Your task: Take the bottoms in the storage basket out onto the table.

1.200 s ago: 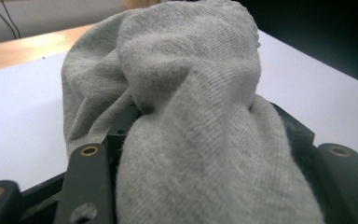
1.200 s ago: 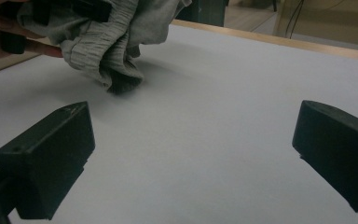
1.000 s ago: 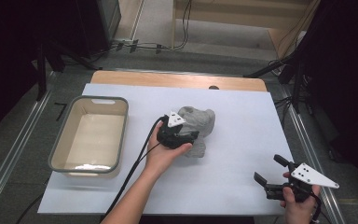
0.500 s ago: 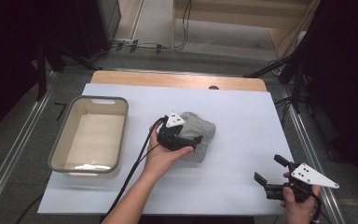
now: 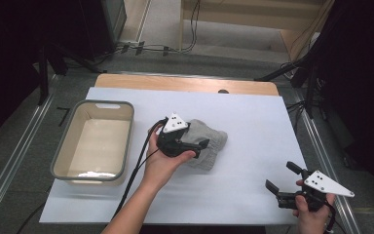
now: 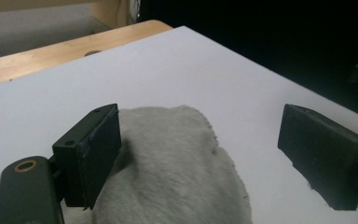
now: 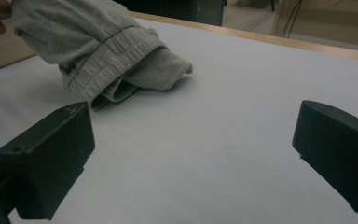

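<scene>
A grey, folded sweat-fabric cloth (image 5: 213, 142) lies on the white sheet near the middle of the table. My left gripper (image 5: 200, 149) hovers over the cloth's left part, its jaws pointing right. In the left gripper view the left gripper (image 6: 200, 135) is open, with the cloth (image 6: 177, 163) lying under and between the jaws and against the left one. My right gripper (image 5: 283, 179) is open at the near right corner, well away from the cloth. In the right gripper view the right gripper (image 7: 196, 144) has only bare sheet between its jaws, and the cloth (image 7: 98, 42) lies beyond at upper left.
A grey-rimmed beige bin (image 5: 104, 103) stands at the left of the white sheet (image 5: 253, 122). The wooden table edge (image 5: 185, 84) runs along the far side. Metal rails flank the table, with cables on the floor behind.
The cloth has dropped from a raised lump into a flatter fold. My left gripper has shifted slightly left over it. The right gripper has stayed put.
</scene>
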The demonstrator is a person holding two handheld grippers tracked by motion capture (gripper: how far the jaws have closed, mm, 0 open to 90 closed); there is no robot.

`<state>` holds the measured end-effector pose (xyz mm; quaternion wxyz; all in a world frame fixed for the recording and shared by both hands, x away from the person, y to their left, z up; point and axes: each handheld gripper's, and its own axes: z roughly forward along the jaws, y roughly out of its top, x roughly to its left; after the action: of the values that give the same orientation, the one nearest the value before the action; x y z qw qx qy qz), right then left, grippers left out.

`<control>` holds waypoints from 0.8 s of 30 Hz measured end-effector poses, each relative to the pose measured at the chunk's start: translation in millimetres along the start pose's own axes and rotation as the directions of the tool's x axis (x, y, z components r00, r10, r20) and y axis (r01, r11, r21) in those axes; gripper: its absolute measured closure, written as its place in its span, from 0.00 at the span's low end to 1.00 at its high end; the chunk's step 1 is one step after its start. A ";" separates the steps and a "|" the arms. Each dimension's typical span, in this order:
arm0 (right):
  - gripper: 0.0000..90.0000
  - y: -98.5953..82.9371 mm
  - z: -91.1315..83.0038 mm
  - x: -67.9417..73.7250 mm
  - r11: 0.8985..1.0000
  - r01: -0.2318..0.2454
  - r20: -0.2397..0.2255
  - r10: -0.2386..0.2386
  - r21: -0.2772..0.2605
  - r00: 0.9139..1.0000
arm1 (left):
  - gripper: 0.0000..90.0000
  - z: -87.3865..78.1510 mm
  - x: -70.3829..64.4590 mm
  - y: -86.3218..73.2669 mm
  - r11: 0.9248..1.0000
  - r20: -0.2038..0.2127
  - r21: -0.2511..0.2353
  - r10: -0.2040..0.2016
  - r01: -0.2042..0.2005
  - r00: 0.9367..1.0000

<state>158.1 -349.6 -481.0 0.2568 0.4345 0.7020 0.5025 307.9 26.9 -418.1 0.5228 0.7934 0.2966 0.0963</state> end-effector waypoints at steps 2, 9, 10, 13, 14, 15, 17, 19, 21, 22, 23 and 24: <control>0.00 -0.1 0.2 -0.2 1.000 0.002 0.001 -0.002 -0.001 1.000 | 0.13 -5.7 -0.3 1.0 1.000 0.006 -0.010 0.000 0.000 1.000; 0.00 -0.2 0.7 0.4 1.000 0.000 0.002 0.000 0.002 1.000 | 0.06 -27.3 0.2 0.8 0.999 0.021 -0.041 0.012 -0.011 1.000; 0.00 -0.2 0.8 0.5 1.000 -0.001 0.000 0.001 0.004 1.000 | 0.06 -30.3 0.4 0.1 0.999 0.020 -0.044 0.013 -0.012 1.000; 0.00 -0.3 1.6 0.9 1.000 0.004 -0.004 -0.004 0.004 1.000 | 0.06 -39.2 0.7 -2.8 0.999 0.017 -0.051 0.018 -0.017 1.000; 0.00 -0.3 1.8 1.2 1.000 0.003 -0.003 -0.003 0.004 1.000 | 0.06 -42.3 0.8 -3.8 0.998 0.015 -0.053 0.016 -0.016 1.000; 0.00 -0.3 1.8 1.6 1.000 0.002 -0.001 -0.002 0.006 1.000 | 0.05 -45.4 1.1 -4.7 0.998 0.013 -0.053 0.017 -0.017 1.000; 0.00 -0.5 2.2 1.7 1.000 0.005 -0.004 -0.005 0.005 1.000 | 0.00 -52.5 1.9 -6.4 0.998 0.020 -0.059 0.017 -0.016 1.000; 0.00 -0.6 2.5 2.2 1.000 0.003 -0.005 -0.003 0.007 1.000 | 0.00 -60.1 3.0 -7.7 0.997 0.009 -0.070 0.019 -0.018 1.000; 0.00 -0.8 2.9 2.3 1.000 0.001 -0.005 -0.001 0.009 1.000 | 0.00 -68.0 4.3 -9.0 0.997 0.009 -0.081 0.015 -0.014 1.000; 0.00 -0.8 2.9 2.5 1.000 0.001 -0.004 -0.001 0.009 1.000 | 0.00 -71.8 4.7 -9.9 0.996 0.000 -0.086 0.017 -0.017 1.000; 0.00 -0.8 3.0 2.7 1.000 0.001 -0.003 -0.001 0.009 1.000 | 0.00 -75.7 5.5 -11.0 0.996 -0.008 -0.087 0.021 -0.021 1.000; 0.00 -0.8 3.0 2.9 1.000 0.002 -0.003 -0.002 0.009 1.000 | 0.00 -79.6 6.1 -12.5 0.996 -0.011 -0.090 0.018 -0.019 1.000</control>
<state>158.8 -345.8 -482.6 0.2543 0.4344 0.7049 0.4998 271.3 95.3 -395.4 0.5556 0.7712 0.2872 0.1186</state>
